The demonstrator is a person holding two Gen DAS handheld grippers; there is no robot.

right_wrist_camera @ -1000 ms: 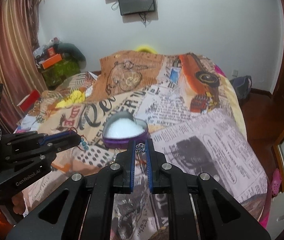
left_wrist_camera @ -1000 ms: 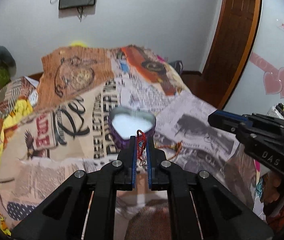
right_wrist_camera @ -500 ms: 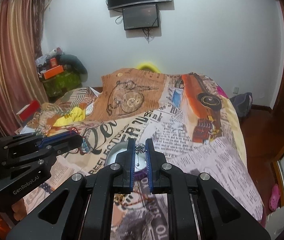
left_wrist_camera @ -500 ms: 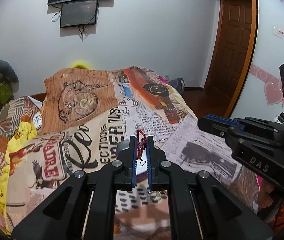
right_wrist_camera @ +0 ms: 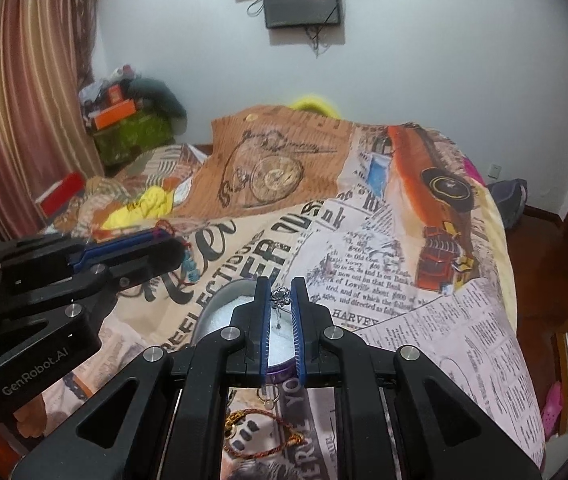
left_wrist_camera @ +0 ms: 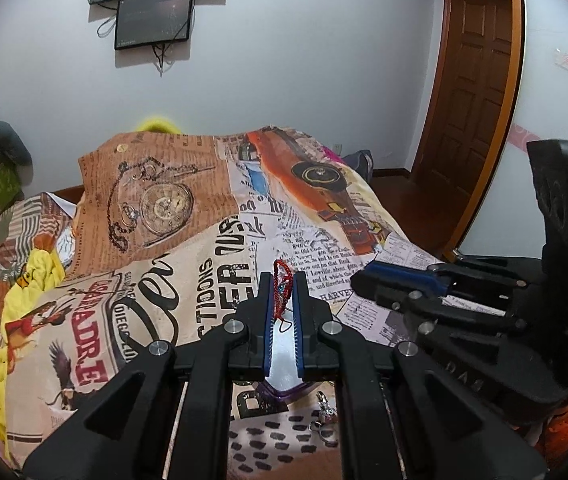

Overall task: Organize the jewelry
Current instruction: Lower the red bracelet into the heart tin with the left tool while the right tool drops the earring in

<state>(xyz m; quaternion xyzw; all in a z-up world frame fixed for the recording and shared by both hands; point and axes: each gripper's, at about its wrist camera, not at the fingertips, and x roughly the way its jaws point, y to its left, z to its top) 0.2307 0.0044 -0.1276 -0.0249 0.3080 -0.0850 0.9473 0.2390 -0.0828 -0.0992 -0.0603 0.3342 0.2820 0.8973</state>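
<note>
Tools both raised over the heart-shaped tin (right_wrist_camera: 219,312) on the bed (left_wrist_camera: 211,280), ready for dropping. Left tool (left_wrist_camera: 282,280) clamped on red cord bracelet (left_wrist_camera: 281,286); right tool (right_wrist_camera: 280,298) clamped on silver filigree charm (right_wrist_camera: 281,296). Held above white padding, likely for release inside. Gold-and-red bracelet (right_wrist_camera: 259,432) loose on bedspread, awaiting pickup.
</note>
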